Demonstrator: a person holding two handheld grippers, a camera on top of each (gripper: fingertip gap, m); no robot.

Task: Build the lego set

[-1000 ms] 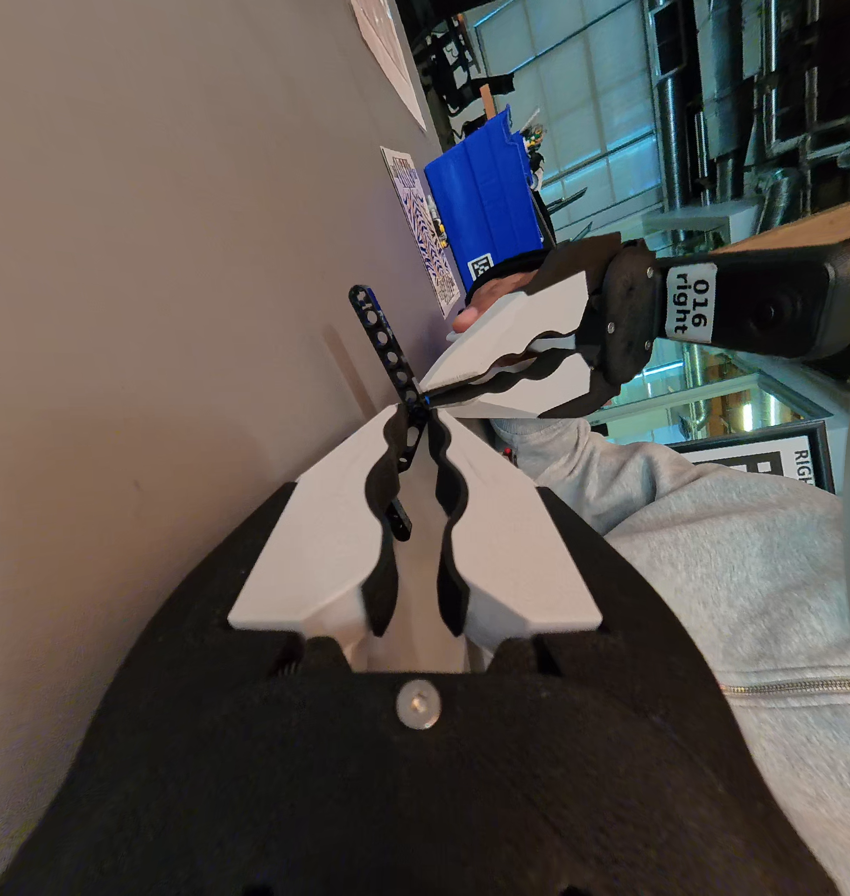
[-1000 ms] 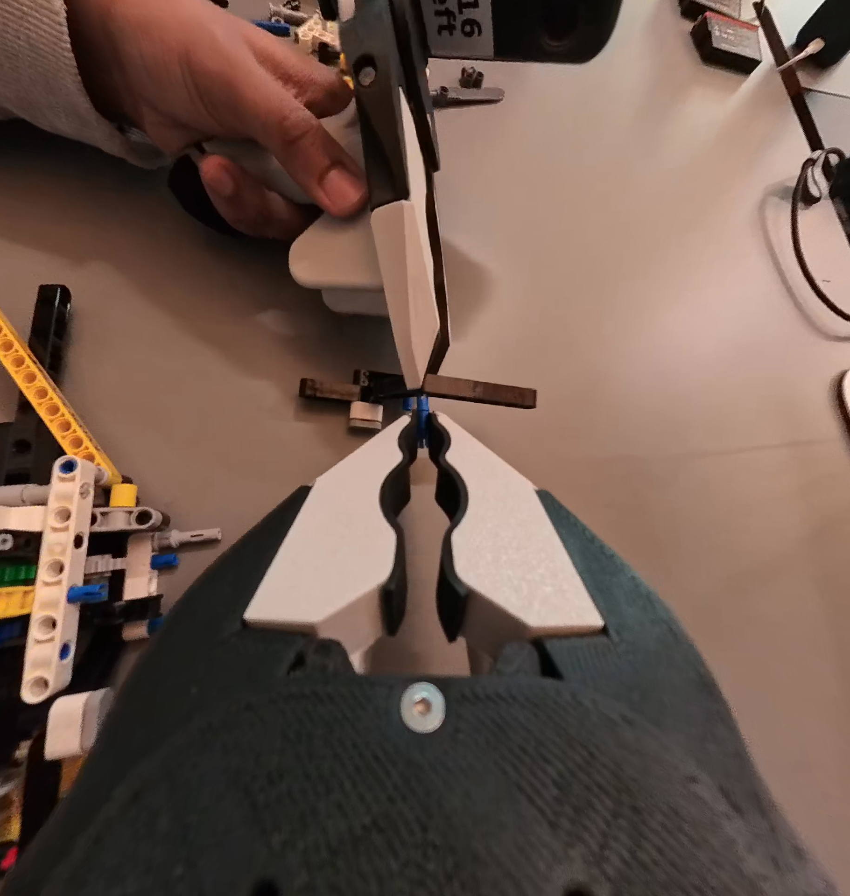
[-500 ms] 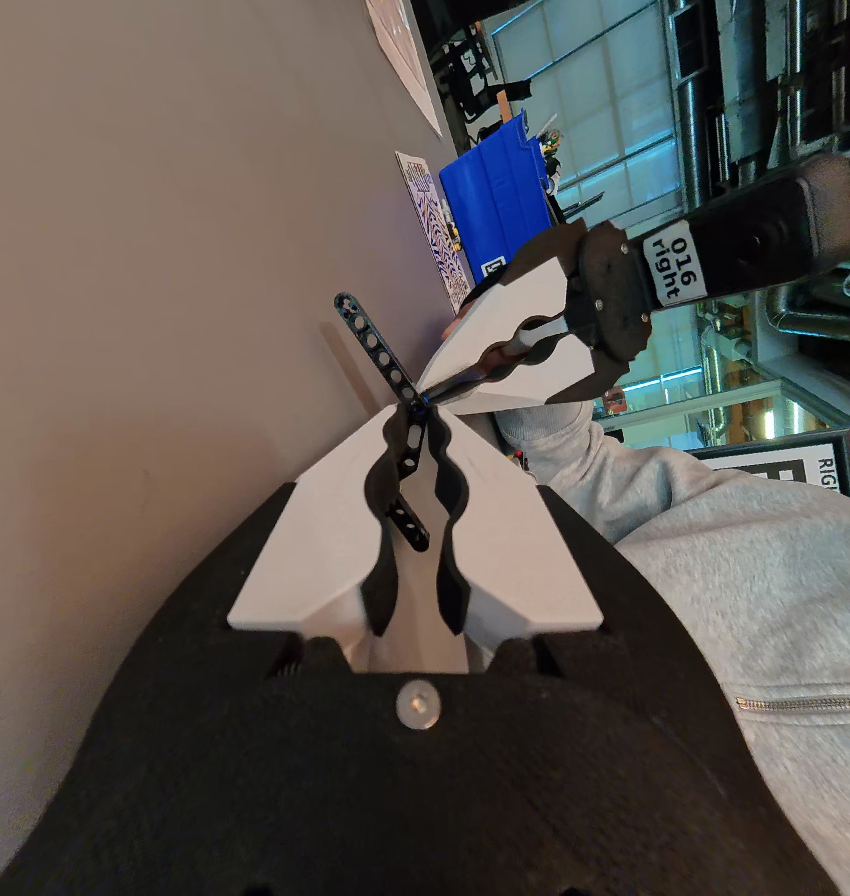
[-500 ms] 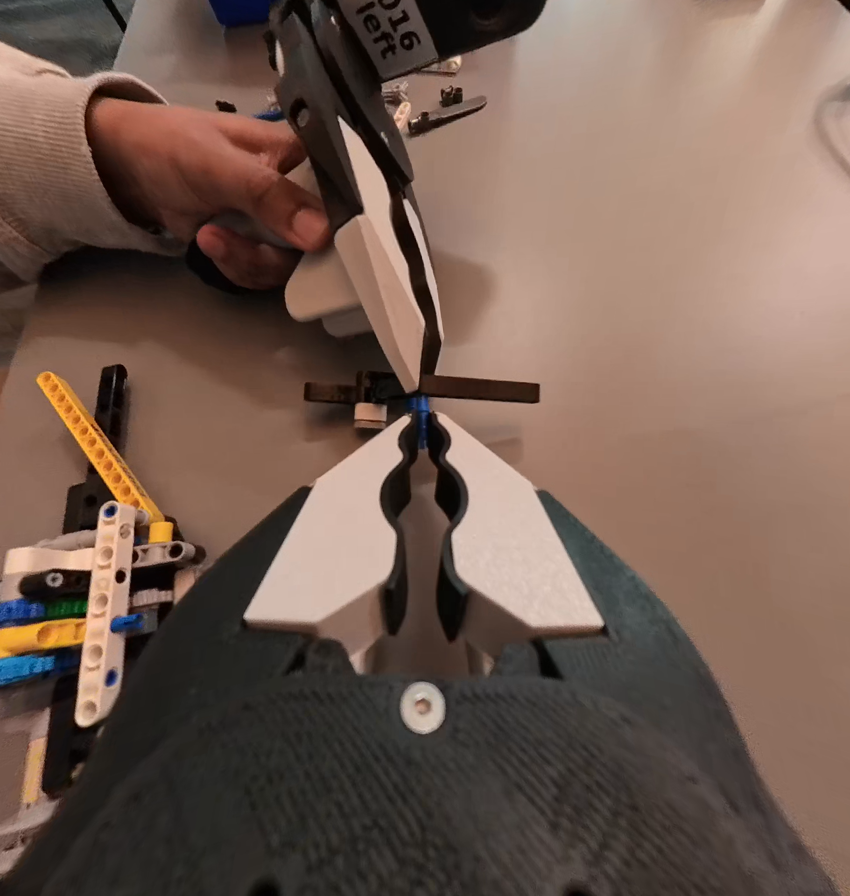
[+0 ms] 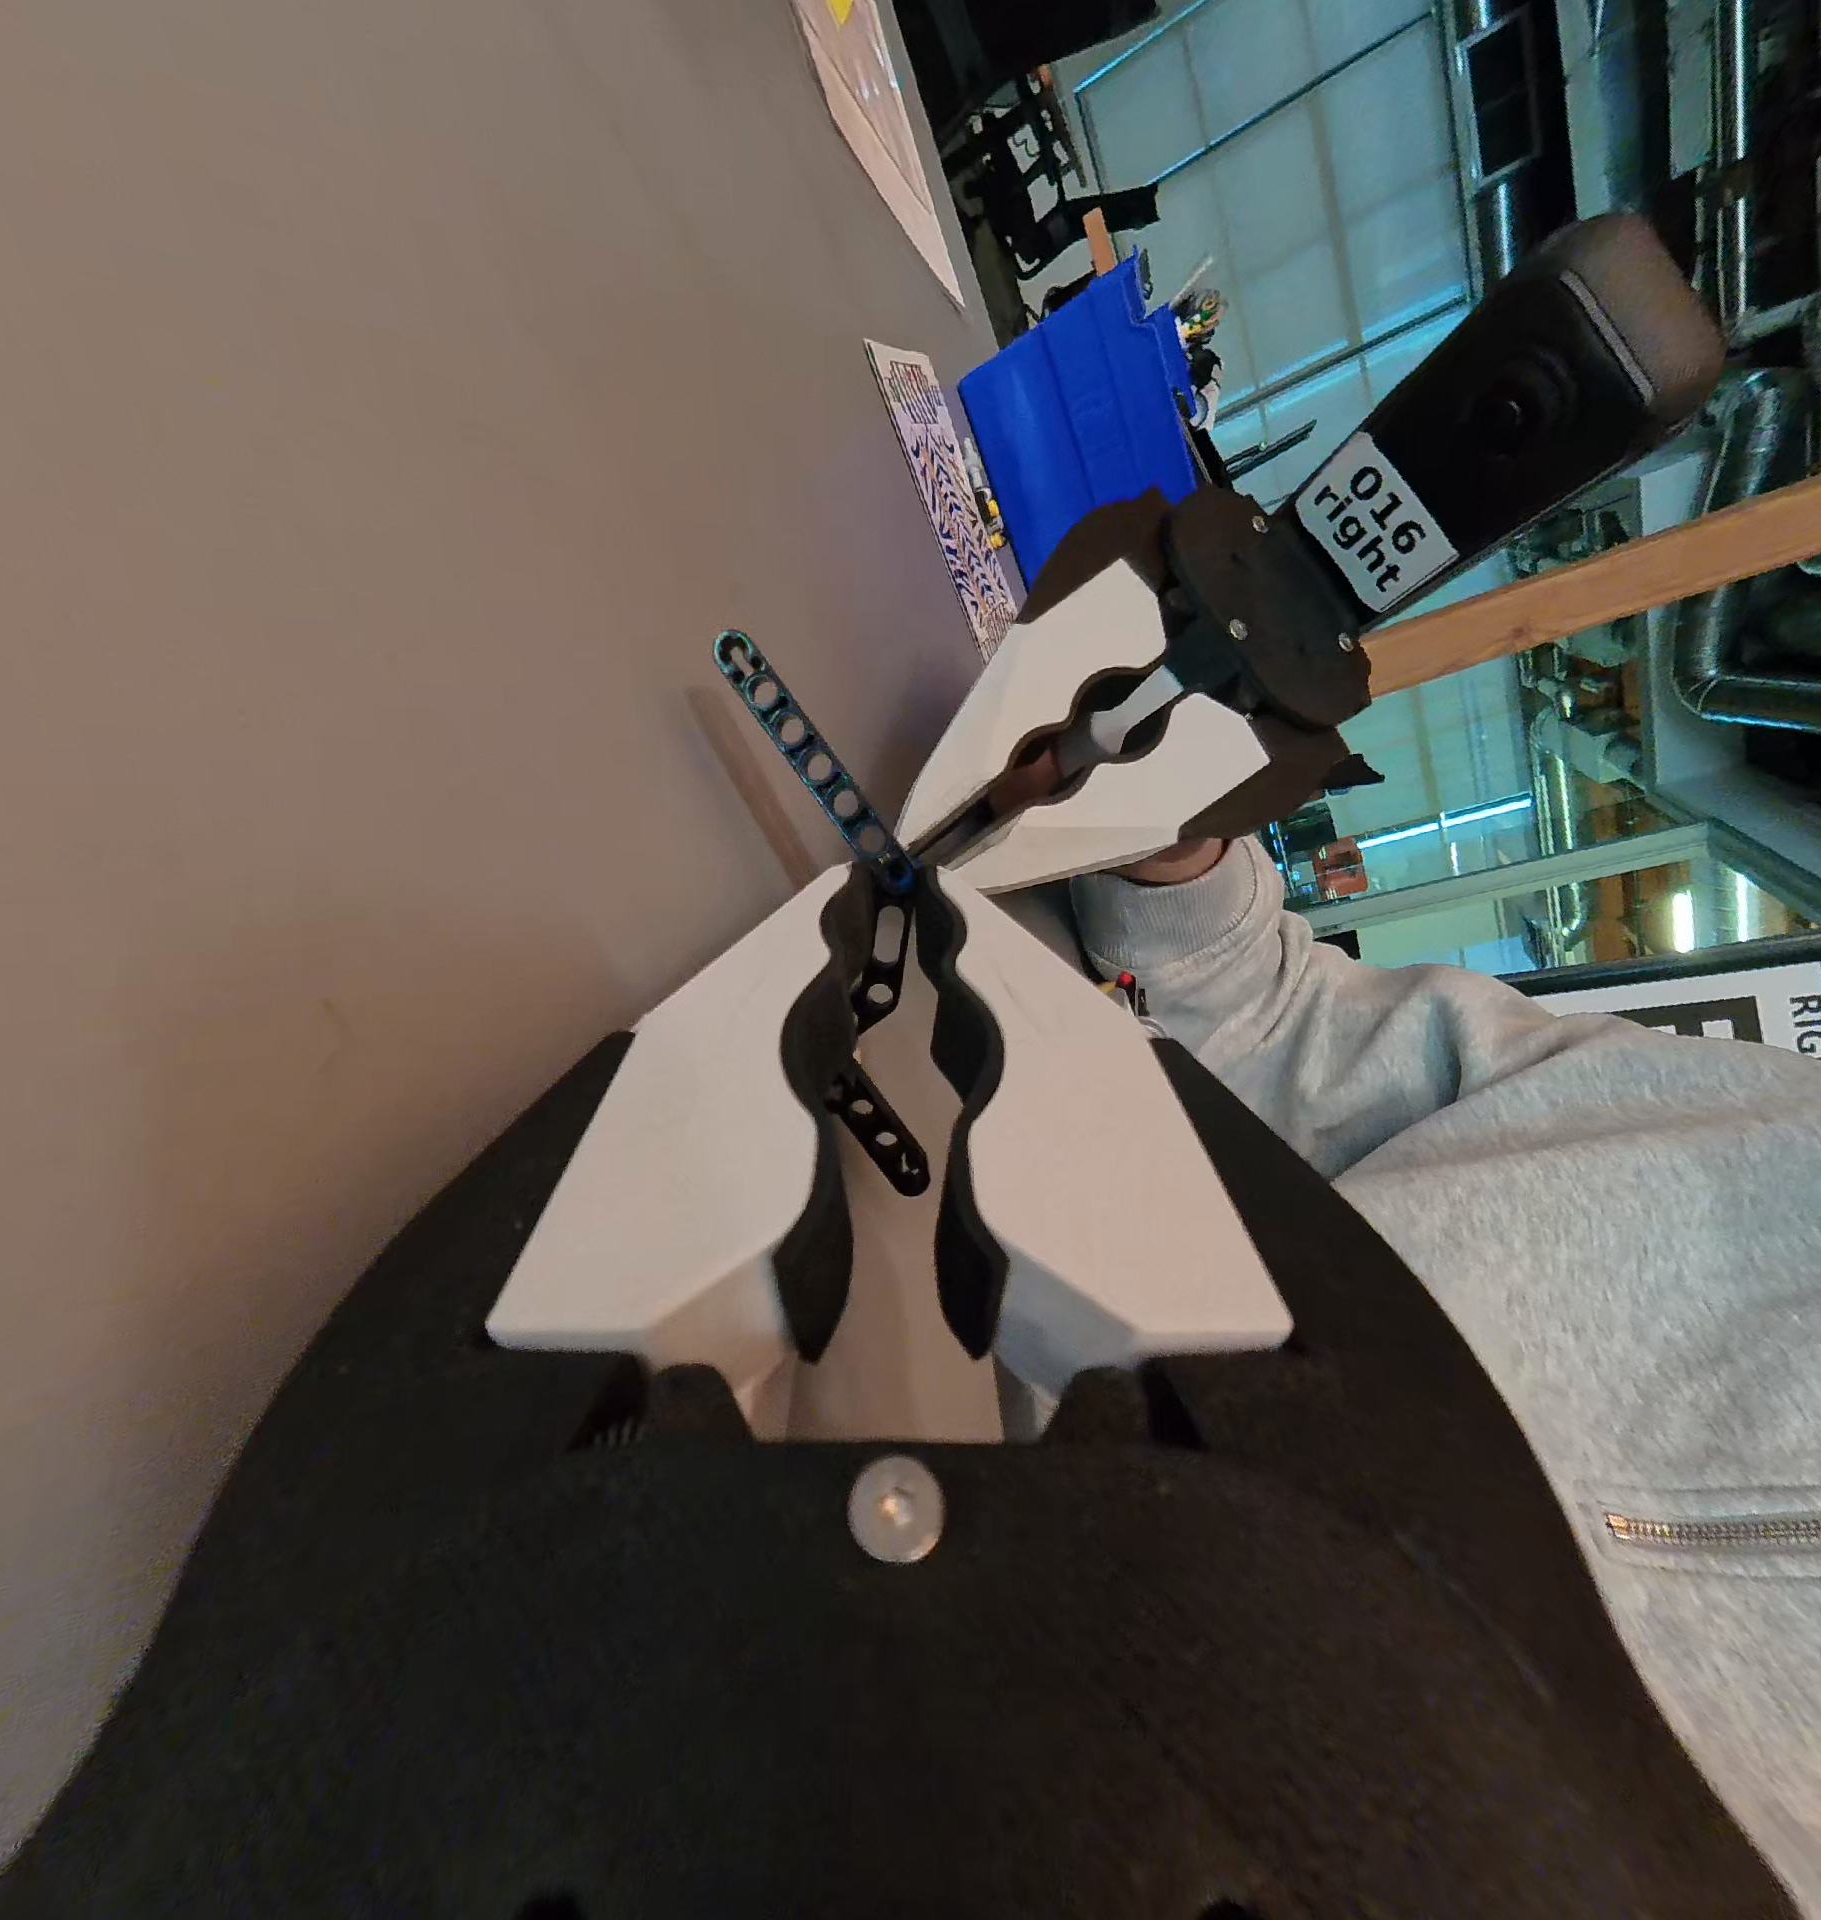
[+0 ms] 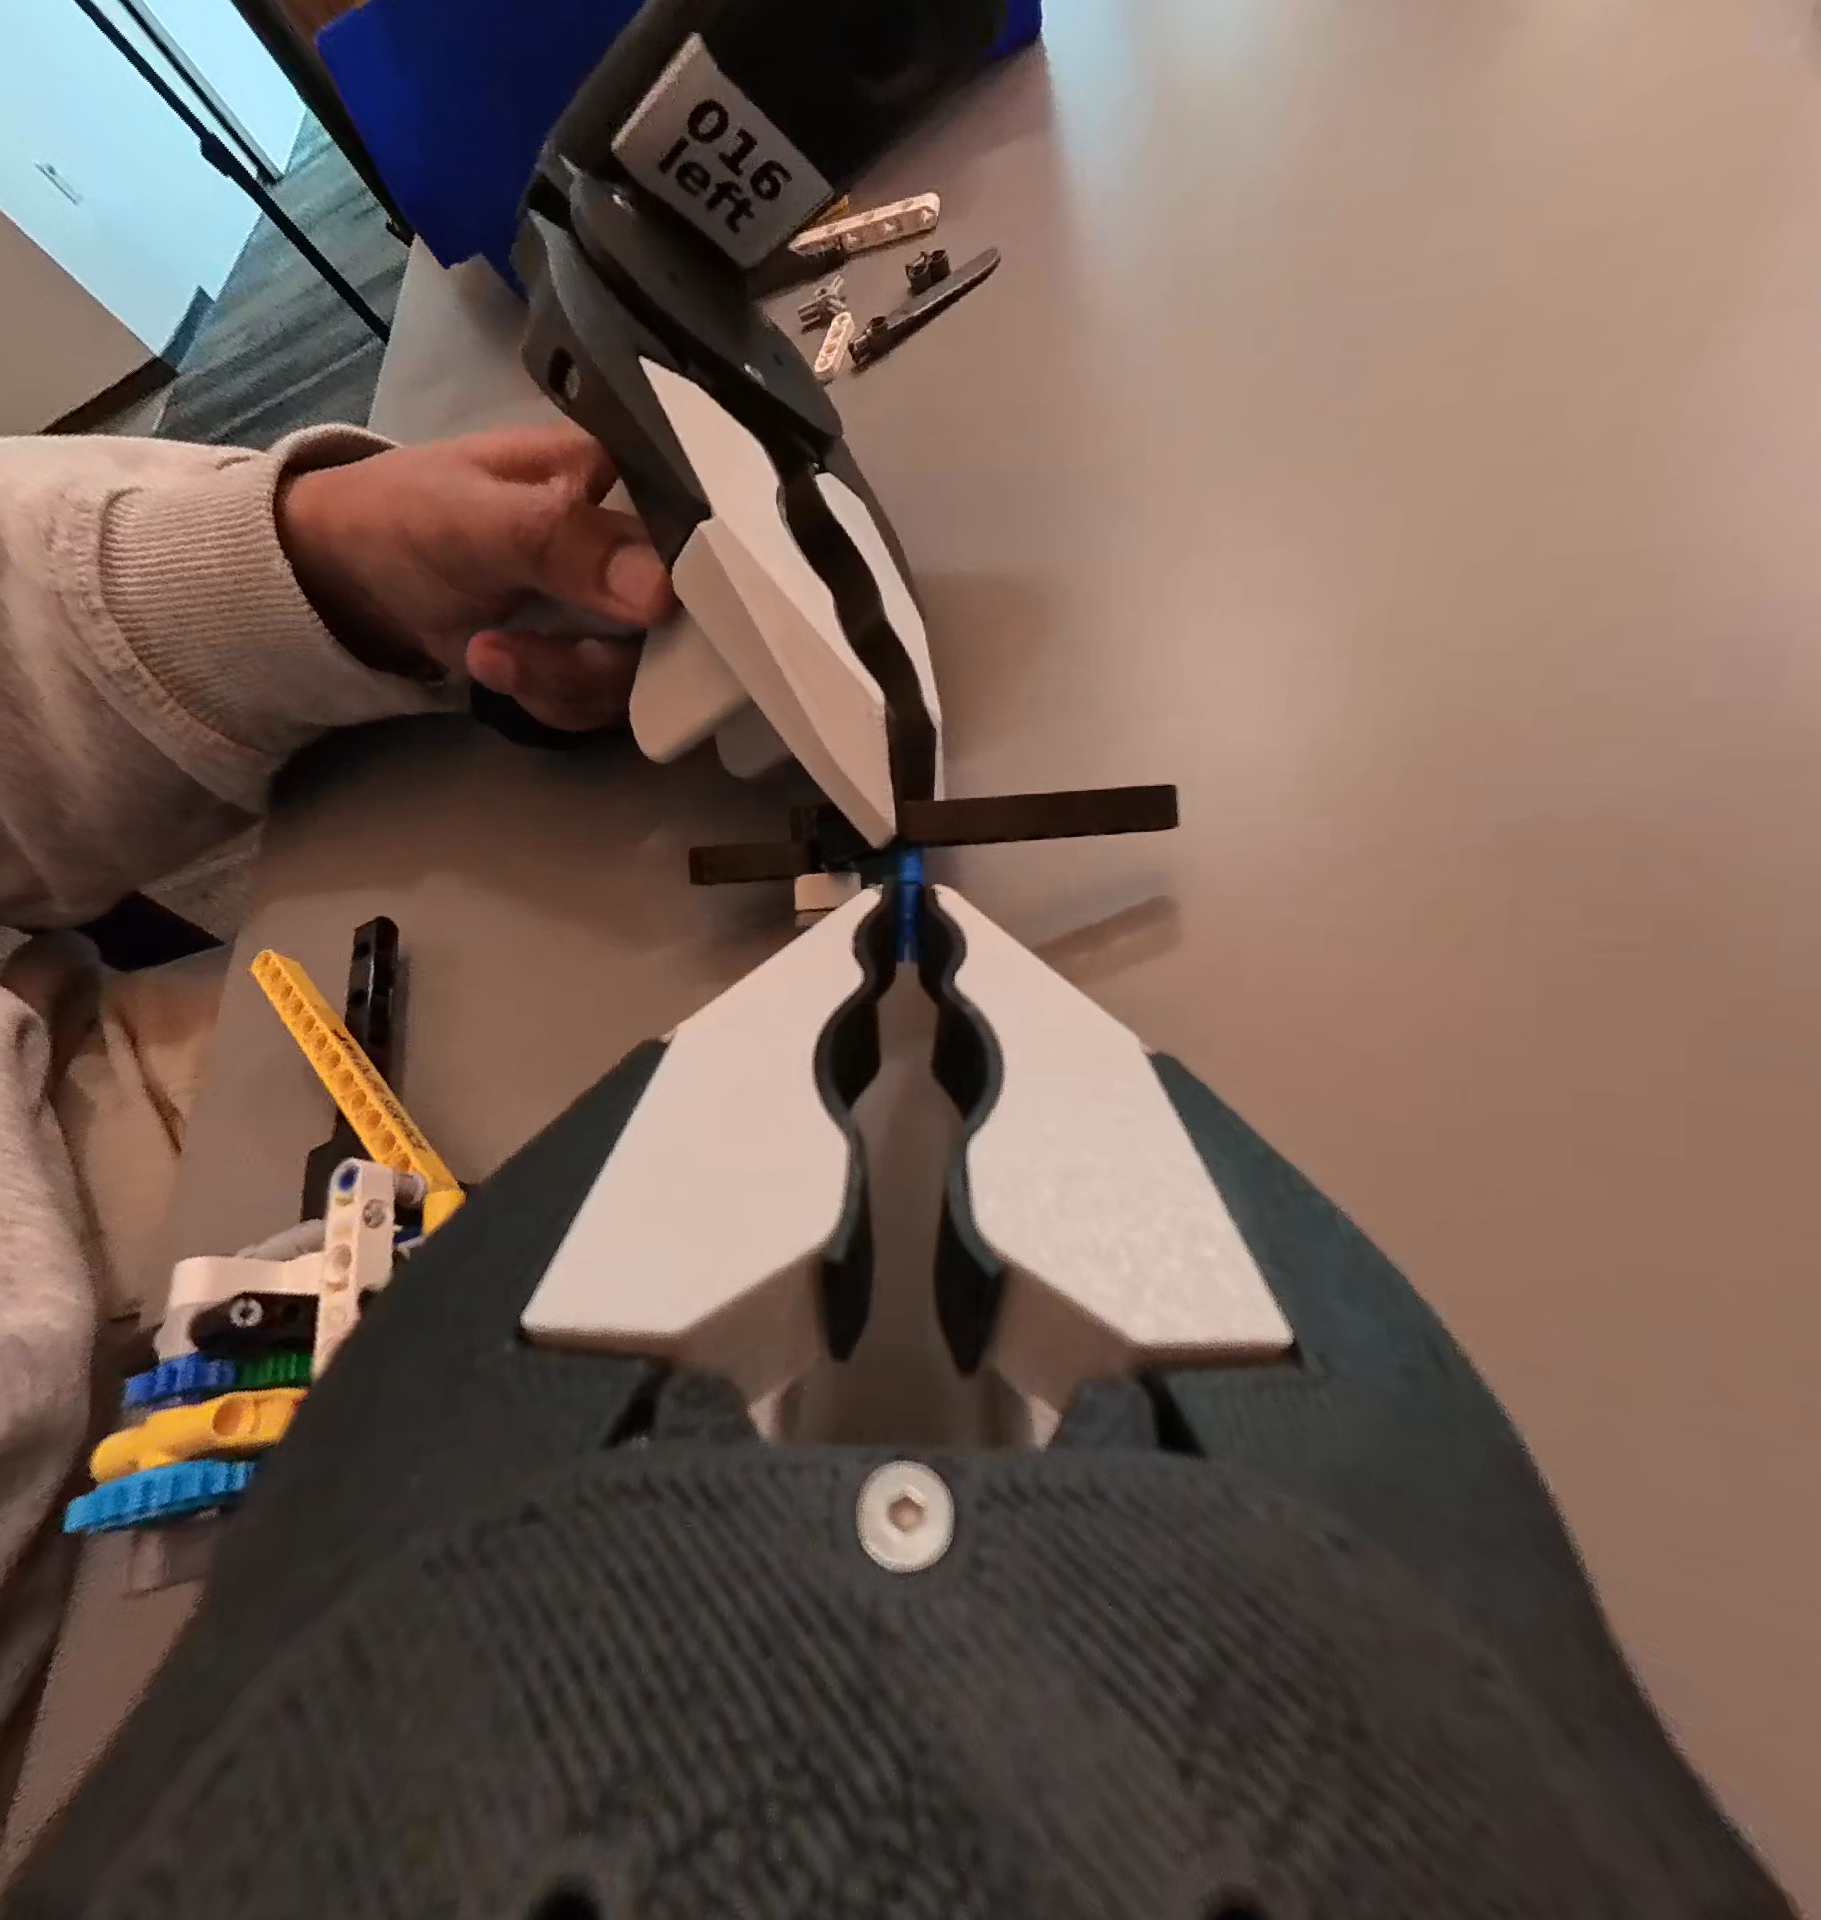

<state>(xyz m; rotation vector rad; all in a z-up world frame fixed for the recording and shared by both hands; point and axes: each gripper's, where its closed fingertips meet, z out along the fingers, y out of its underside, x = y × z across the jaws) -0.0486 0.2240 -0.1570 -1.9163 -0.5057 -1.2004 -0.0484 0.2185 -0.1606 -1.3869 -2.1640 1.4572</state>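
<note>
My left gripper is shut on a black holed beam, which sticks out past both sides of the jaws, above the grey table. My right gripper is shut on a small blue pin, whose tip meets the edge of the beam right at the left gripper's tips. In the left wrist view the right gripper comes in from the upper right, tip to tip with mine. A partly built model with a yellow beam lies at the lower left.
Loose white and black parts lie on the table beyond the left gripper. A blue bin and a patterned sheet sit at the far end. A hand and a grey sleeve are close by. Only a small space, under 4 cm, lies between the two pairs of fingers.
Both grippers have tilted while staying tip to tip. In the left wrist view the right gripper's body has swung upward. The beam and pin stay gripped.
</note>
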